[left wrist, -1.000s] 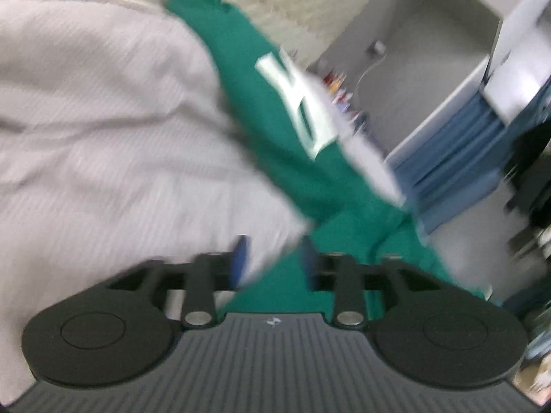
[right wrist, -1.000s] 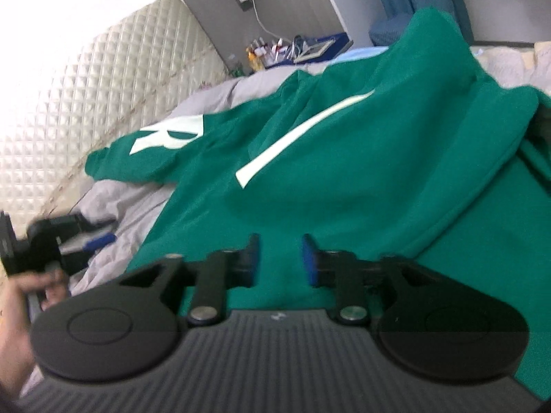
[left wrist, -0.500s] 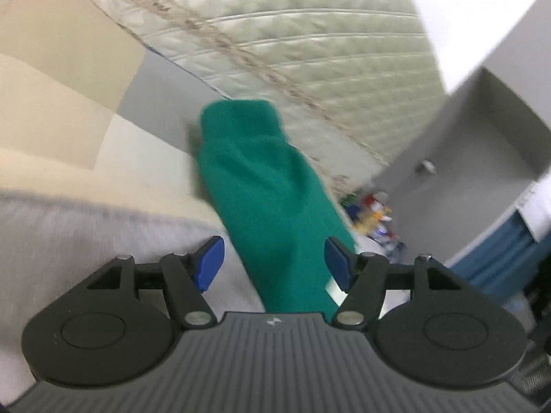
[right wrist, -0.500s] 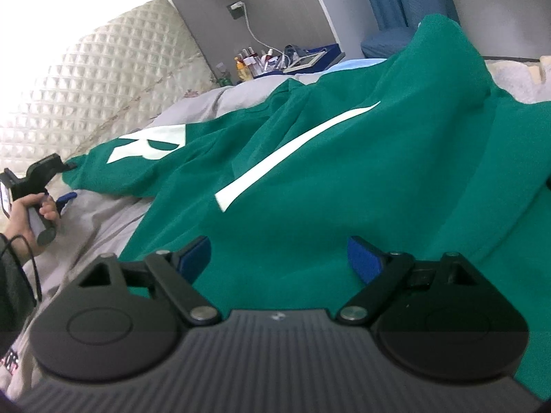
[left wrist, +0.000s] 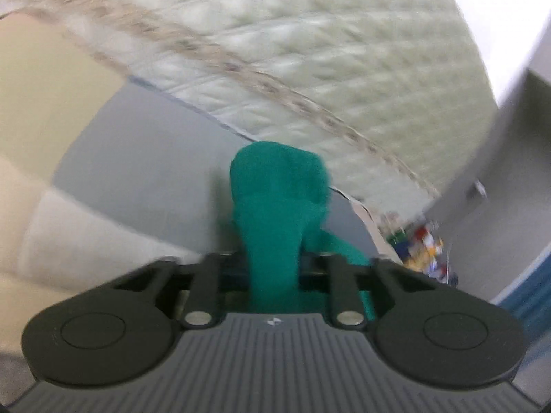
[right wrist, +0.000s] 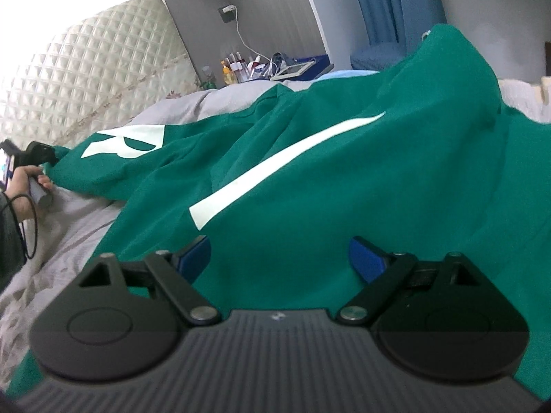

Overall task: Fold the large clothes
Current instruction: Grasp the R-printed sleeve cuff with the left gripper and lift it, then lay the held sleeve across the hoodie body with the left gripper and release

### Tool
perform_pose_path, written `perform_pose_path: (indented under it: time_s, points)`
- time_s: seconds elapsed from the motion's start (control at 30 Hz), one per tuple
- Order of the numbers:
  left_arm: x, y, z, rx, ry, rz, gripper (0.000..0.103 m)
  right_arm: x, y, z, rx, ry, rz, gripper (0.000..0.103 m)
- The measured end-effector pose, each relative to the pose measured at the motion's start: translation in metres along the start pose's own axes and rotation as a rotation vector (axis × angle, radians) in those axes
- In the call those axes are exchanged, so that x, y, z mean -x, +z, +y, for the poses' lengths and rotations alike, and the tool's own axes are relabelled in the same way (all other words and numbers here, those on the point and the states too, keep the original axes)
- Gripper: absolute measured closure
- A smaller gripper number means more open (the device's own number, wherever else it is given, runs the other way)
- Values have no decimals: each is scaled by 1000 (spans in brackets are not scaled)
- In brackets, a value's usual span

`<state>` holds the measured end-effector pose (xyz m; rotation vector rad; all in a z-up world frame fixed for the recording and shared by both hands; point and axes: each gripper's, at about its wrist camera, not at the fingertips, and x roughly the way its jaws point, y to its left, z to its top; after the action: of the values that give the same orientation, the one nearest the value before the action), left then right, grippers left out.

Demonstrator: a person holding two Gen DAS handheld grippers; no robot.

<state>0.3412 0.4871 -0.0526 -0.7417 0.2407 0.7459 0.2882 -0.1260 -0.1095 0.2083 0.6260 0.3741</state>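
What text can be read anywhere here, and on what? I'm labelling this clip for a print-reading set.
"R": large white letter on the green garment, on its sleeve end near the left gripper.
A white bar further right on the same garment: a stripe or part of a letter, cannot tell.
Labels on the bottles on the bedside stand: too small to read.
Small emblem on the right gripper's body: unreadable.

There was one green garment (right wrist: 310,179) spread on one bed (right wrist: 79,220), with two white printed marks on it, a letter (right wrist: 127,143) and a stripe (right wrist: 286,168). Two grippers (left wrist: 273,268) (right wrist: 279,261) showed, and one hand (right wrist: 26,186). One quilted headboard (right wrist: 103,69) stood behind. Several small bottles (right wrist: 237,69) crowded one side table; their exact number could not be told.
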Motion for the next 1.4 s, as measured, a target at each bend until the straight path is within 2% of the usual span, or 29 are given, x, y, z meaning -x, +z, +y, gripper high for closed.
perform_pose_path:
  time_s: [0.1, 0.17, 0.3, 0.5, 0.7, 0.83, 0.97, 1.1, 1.27, 1.4]
  points:
    - [12, 1, -28, -151, -33, -15, 93, 6, -2, 0, 42, 3, -25, 15]
    - [25, 4, -50, -234, -67, -16, 93, 11, 0, -5, 2, 16, -35, 15]
    - [73, 15, -101, -355, -196, -50, 93, 30, 7, -9, -8, 12, -93, 15]
    - [171, 13, -187, -531, -382, -96, 93, 56, 11, -18, -12, -20, -144, 15]
    - [279, -24, -251, -633, -564, -134, 93, 93, 15, -28, -58, -25, -220, 15]
    - [347, -75, -274, -720, -693, -123, 93, 124, 15, -37, -88, -29, -277, 15]
    - [406, -152, -279, -819, -792, -102, 93, 153, 14, -53, -144, -24, -322, 15]
    - [440, -239, -268, -900, -884, -3, 93, 179, 12, -73, -216, -25, -374, 15]
    - [452, -346, -248, -973, -901, 153, 93, 195, 13, -94, -284, -40, -409, 14]
    - [442, -405, -232, -993, -870, 253, 92, 196, 13, -104, -311, -45, -393, 14]
